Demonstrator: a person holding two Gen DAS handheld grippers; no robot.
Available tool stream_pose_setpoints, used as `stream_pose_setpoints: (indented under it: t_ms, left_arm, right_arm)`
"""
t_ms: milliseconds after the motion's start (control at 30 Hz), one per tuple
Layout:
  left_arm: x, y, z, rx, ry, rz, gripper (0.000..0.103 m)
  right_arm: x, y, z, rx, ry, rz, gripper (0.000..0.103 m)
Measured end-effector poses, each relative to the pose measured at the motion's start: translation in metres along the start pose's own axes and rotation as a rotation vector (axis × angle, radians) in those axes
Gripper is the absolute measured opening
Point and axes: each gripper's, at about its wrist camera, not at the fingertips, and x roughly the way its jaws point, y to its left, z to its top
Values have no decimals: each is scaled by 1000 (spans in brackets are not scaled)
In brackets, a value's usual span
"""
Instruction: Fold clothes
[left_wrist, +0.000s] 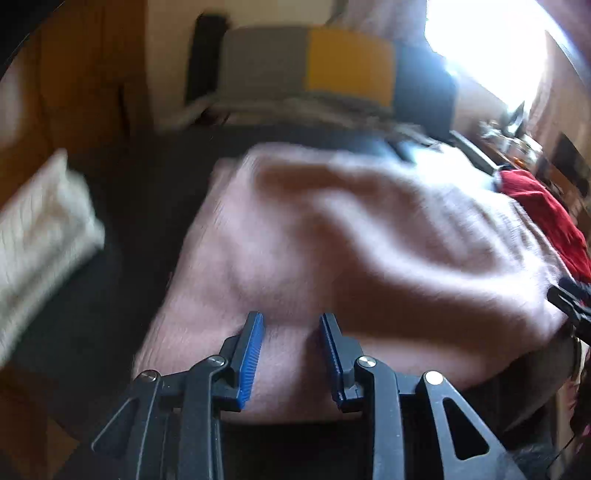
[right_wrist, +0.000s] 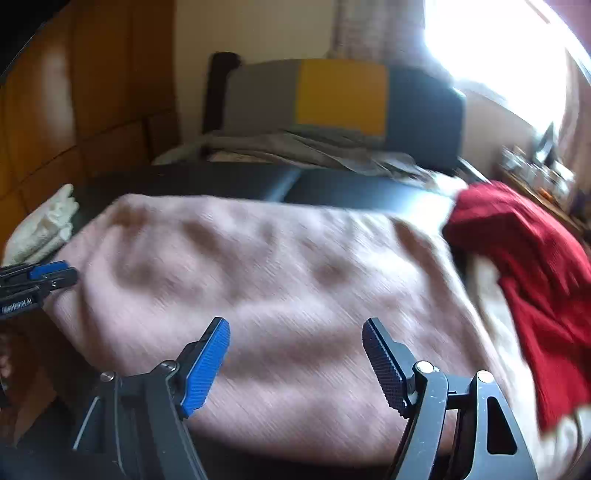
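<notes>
A pink knitted garment (left_wrist: 332, 236) lies spread and rumpled on a dark surface (left_wrist: 122, 206); it also fills the right wrist view (right_wrist: 258, 288). My left gripper (left_wrist: 291, 321) hovers over its near edge, its blue pads (left_wrist: 253, 354) a moderate gap apart with cloth showing between them, gripping nothing. My right gripper (right_wrist: 295, 332) is wide open above the garment's near part and empty. The left gripper also shows at the left edge of the right wrist view (right_wrist: 40, 277). Both views are motion-blurred.
A red garment (right_wrist: 532, 280) lies at the right, partly on the pink one. A folded white knit (left_wrist: 40, 229) sits at the left. A grey, yellow and dark cushion (right_wrist: 343, 96) stands behind, with wooden panelling (right_wrist: 74, 110) at the left and a bright window (right_wrist: 491, 44).
</notes>
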Motion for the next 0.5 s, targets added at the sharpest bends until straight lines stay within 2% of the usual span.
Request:
stream_pose_setpoints:
  t_ms: [33,100,133,200,300,400,500]
  left_arm:
    - [-3,6,-4,-16,-24,-23,34]
    - [-4,11,-6,-22,-12,-29,34]
    - [-4,13,-6,-23,-4,-31,34]
    - [-4,15,-5,-22,8,-34,34]
    - [-6,17,-5,-18,22,-38,34]
    - [-15,20,-3,-7,35,-78,34]
    - [-34,38,0,-78,1,-144,34]
  right_arm:
    - [-3,-8,-8,27,18,-16,77]
    - [-1,-25,-28,83,91,-33,77]
    - [-1,-31,-35,105,103,-18,78]
    - [-11,-32,-48,114,72,6,78]
    - [-14,-27,-49,105,90,5,78]
    - [-16,-26,-48,101,105,15,79]
    - [-16,-29,-42,89,127,36,81]
